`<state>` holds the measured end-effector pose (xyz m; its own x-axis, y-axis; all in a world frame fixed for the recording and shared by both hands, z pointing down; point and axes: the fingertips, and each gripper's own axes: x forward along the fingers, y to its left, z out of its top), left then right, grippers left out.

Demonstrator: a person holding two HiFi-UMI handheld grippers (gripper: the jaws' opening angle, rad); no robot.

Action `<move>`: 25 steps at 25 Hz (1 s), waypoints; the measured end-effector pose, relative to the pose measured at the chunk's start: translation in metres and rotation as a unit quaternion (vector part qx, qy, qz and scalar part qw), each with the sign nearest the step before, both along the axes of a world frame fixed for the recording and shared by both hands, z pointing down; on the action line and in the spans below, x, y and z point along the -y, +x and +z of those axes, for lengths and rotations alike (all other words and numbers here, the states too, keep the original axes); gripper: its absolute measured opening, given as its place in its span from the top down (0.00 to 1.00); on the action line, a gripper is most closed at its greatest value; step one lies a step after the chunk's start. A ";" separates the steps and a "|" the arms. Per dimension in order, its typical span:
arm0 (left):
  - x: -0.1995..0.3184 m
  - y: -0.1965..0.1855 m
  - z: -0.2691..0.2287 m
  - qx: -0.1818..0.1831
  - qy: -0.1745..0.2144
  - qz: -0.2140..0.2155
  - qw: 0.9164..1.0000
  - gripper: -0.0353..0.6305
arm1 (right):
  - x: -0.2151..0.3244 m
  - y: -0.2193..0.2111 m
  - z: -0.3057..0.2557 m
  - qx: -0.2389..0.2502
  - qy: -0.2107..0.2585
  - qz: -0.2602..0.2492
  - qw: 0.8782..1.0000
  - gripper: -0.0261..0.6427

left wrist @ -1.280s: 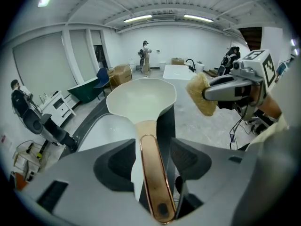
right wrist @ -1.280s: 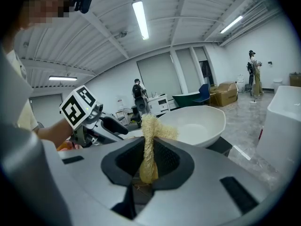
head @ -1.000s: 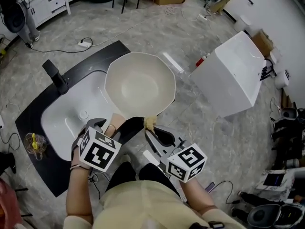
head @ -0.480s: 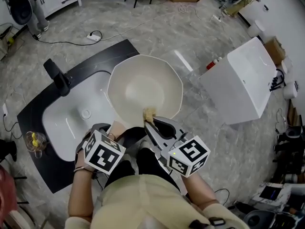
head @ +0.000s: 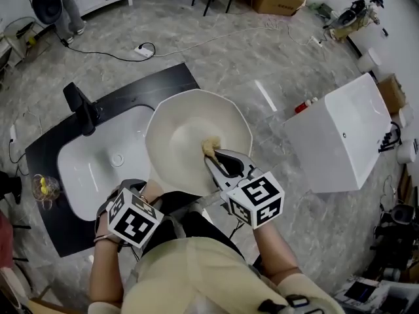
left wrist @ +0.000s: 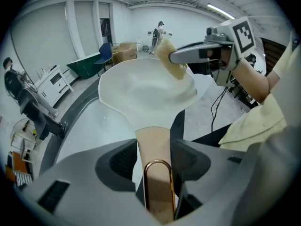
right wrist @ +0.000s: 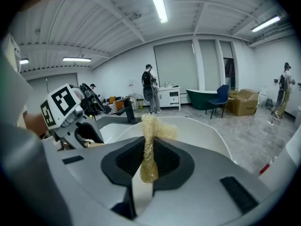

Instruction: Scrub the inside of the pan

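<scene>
A cream, many-sided pan point(head: 186, 133) hangs over the right end of the sink. Its tan handle point(left wrist: 154, 145) with a copper loop lies between the jaws of my left gripper point(head: 149, 187). Those jaws have just been closing and now press on the handle's two sides. My right gripper point(head: 219, 162) is shut on a yellowish scrub pad point(head: 209, 148). The pad is over the inside of the pan by its near right wall. In the right gripper view the pad point(right wrist: 149, 140) stands upright between the jaws, with the pan's bowl point(right wrist: 202, 131) beyond it.
A white sink basin point(head: 91, 172) is set in a black counter point(head: 42, 152) with a black tap point(head: 82, 110). A white cabinet point(head: 340, 133) stands at the right, with a red-capped bottle point(head: 302, 105) beside it. A cable and power strip point(head: 144, 50) lie on the floor.
My right gripper has carried the scrub pad from beside the pan's handle, over the near rim and into the bowl. The left gripper stays at the handle.
</scene>
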<state>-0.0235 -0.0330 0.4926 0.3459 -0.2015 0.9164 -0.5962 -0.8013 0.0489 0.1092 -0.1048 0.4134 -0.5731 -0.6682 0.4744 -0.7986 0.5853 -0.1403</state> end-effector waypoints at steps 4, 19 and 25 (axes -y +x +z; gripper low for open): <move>0.000 -0.002 0.000 0.009 0.001 -0.002 1.000 0.61 | 0.020 0.004 0.016 -0.044 -0.009 -0.029 0.999 0.87; 0.009 -0.012 0.003 -0.005 0.002 0.028 1.000 0.62 | 0.091 -0.005 0.055 -0.154 -0.019 -0.027 0.988 0.87; 0.012 -0.015 0.005 -0.009 -0.001 0.058 0.998 0.62 | 0.109 -0.005 0.077 -0.184 -0.039 0.006 0.982 0.86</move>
<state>-0.0385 -0.0447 0.4972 0.3841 -0.1577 0.9097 -0.4981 -0.8650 0.0603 0.1045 -0.2142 0.4904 -0.3447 -0.6274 0.6983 -0.8108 0.5738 0.1153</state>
